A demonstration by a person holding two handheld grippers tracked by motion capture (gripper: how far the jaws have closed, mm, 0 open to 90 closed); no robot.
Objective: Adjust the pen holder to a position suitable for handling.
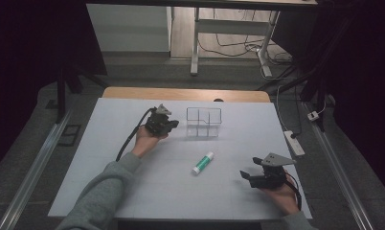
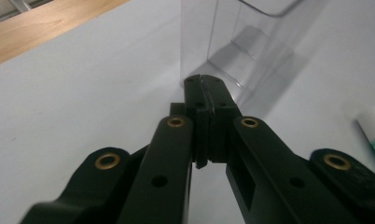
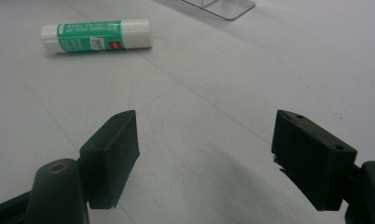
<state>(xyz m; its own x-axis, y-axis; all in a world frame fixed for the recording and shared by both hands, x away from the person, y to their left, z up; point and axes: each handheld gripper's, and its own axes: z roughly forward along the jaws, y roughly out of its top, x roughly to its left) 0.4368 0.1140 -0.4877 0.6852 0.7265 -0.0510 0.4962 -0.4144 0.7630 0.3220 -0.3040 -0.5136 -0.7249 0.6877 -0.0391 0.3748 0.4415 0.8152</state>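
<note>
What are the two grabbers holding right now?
Nothing. The left gripper is shut with nothing between its jaws, beside the clear box. The right gripper is open, and the glue stick lies untouched.

Around your work surface you have: white table cover (image 1: 133,191), wooden table edge (image 1: 181,93), power strip (image 1: 294,142), floor cables (image 1: 233,48).

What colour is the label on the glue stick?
Green, with white ends on the glue stick; clearest in the right gripper view.
</note>
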